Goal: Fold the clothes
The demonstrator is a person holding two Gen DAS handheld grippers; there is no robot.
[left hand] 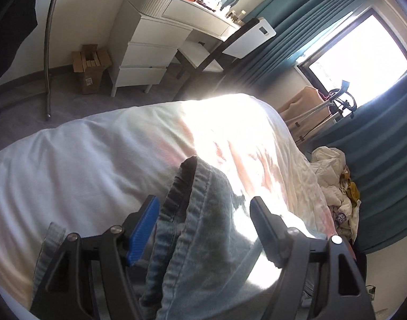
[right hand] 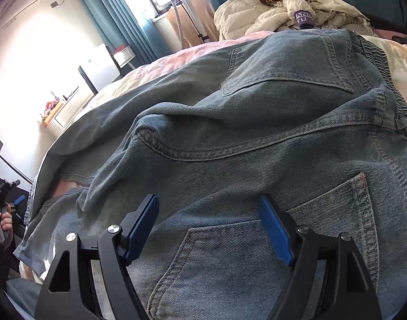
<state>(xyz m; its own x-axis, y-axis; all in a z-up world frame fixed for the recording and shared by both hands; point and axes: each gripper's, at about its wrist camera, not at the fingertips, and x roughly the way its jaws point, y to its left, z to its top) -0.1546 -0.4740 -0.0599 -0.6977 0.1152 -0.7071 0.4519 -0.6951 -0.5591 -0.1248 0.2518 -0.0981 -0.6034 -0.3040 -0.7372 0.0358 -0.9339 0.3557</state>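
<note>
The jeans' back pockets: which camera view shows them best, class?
The right wrist view: both back pockets of the jeans show, stitching clear. The left wrist view shows only a hemmed leg end, no pockets.

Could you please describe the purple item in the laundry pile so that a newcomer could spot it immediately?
Start at the bed and look past the jeans spread across it to the heap of cream laundry at its far end, before the teal curtain. The purple garment sits on top, the only piece with white lettering.
</note>
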